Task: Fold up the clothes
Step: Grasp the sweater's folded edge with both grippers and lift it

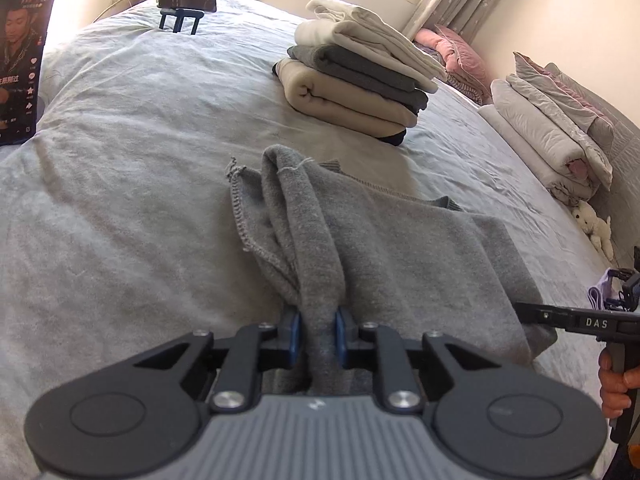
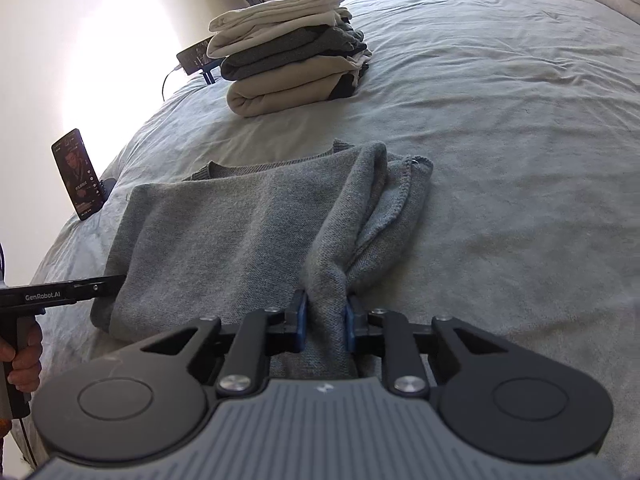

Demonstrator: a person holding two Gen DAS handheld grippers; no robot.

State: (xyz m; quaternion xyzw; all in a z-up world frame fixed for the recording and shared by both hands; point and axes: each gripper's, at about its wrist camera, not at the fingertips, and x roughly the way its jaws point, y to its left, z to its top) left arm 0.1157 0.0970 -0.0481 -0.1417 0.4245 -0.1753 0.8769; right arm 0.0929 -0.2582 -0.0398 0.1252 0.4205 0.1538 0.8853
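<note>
Now, in the left wrist view, the left gripper [image 1: 318, 330] has its jaws pinching a bunched corner of the grey sweater [image 1: 400, 248], which lies partly folded on the bed [image 1: 120, 200]. At the right edge the right gripper [image 1: 524, 314] reaches the sweater's far corner, a hand [image 1: 618, 384] on its handle; from here I cannot tell how its jaws stand. A stack [image 1: 356, 76] of folded clothes sits further up the bed, well apart from the sweater.

In the right wrist view, the right gripper [image 2: 326, 326] has its jaws pinching the sweater's [image 2: 224, 232] other near corner, the cloth gathered into a ridge between the blue pads [image 2: 300, 324]. The left gripper [image 2: 116, 280] touches the opposite corner at the left edge. The stack [image 2: 288, 64] lies beyond.

Both near corners look secured, so the step in hand is probably the lengthwise fold. Next, both corners likely need lifting together and carrying toward the neckline, kept level so the edges line up.
</note>
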